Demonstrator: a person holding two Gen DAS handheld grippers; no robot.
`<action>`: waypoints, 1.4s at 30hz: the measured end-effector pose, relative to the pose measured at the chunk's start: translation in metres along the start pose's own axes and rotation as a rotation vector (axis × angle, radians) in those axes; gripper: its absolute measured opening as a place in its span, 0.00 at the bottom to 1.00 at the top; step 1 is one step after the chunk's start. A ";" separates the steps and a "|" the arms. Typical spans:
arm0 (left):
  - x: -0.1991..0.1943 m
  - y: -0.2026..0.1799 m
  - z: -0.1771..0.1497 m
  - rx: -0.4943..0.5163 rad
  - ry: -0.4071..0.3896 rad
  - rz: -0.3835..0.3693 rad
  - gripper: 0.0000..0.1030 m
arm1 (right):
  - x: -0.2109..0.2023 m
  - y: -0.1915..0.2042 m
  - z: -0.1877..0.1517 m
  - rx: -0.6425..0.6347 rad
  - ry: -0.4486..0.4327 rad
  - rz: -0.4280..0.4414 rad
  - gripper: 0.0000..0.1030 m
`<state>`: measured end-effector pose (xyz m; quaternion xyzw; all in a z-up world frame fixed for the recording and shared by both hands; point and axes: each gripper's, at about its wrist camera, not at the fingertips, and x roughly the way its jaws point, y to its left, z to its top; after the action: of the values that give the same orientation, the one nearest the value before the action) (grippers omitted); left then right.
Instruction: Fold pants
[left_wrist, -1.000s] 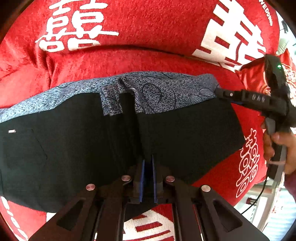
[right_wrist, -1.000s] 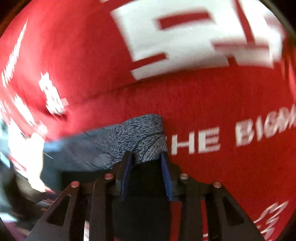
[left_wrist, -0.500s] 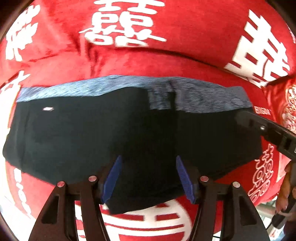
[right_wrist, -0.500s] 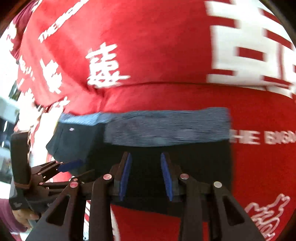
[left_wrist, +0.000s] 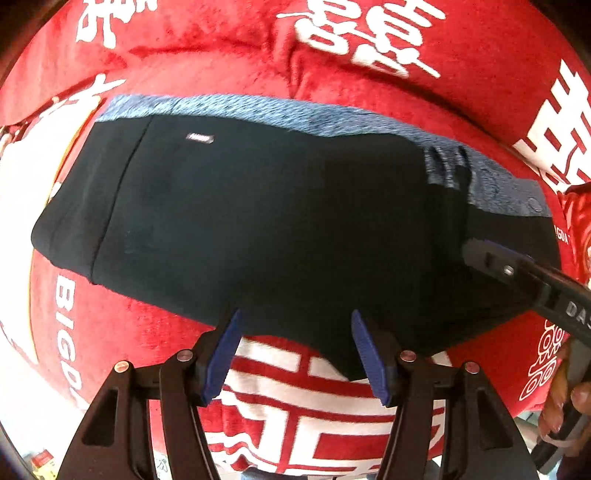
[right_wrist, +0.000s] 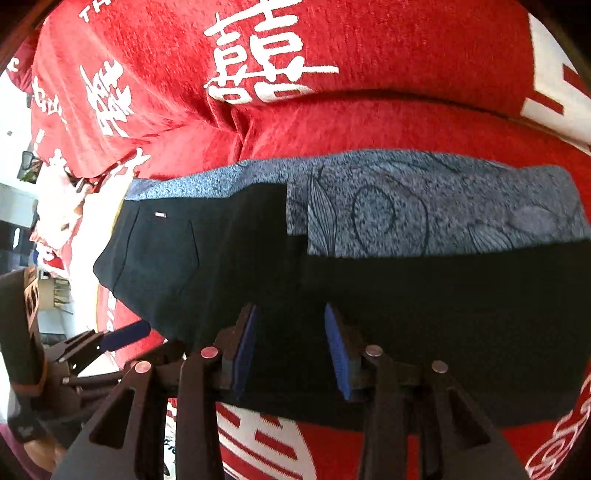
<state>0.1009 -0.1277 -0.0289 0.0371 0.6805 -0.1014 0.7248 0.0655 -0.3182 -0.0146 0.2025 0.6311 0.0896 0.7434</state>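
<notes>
The black cloth pants (left_wrist: 280, 221) look matt and smooth, their blue-grey patterned waistband (right_wrist: 424, 214) speckled. The red plush blanket with white printed characters (left_wrist: 221, 55) looks fuzzy. The matt black plastic tongs (left_wrist: 295, 350) carry ribbed blue pads (left_wrist: 223, 354) and shiny metal rivets.

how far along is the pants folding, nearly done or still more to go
Looks mostly done: the black pants lie as a compact folded block on the red blanket, patterned waistband along the far edge. Nothing is in hand: the left hand-held gripper and right hand-held gripper are both open. Possibly one more fold or some tidying remains.
</notes>
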 end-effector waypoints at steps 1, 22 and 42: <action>0.000 0.004 0.000 -0.002 0.001 -0.003 0.60 | -0.001 0.003 -0.002 -0.002 -0.001 -0.015 0.40; 0.003 0.073 -0.007 -0.079 0.009 0.003 0.85 | 0.015 0.067 -0.039 -0.077 0.109 -0.159 0.54; -0.002 0.116 -0.008 -0.177 -0.003 -0.026 1.00 | 0.017 0.097 -0.034 -0.189 0.115 -0.210 0.76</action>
<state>0.1162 -0.0127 -0.0368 -0.0358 0.6859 -0.0503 0.7250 0.0470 -0.2173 0.0066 0.0591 0.6791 0.0817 0.7271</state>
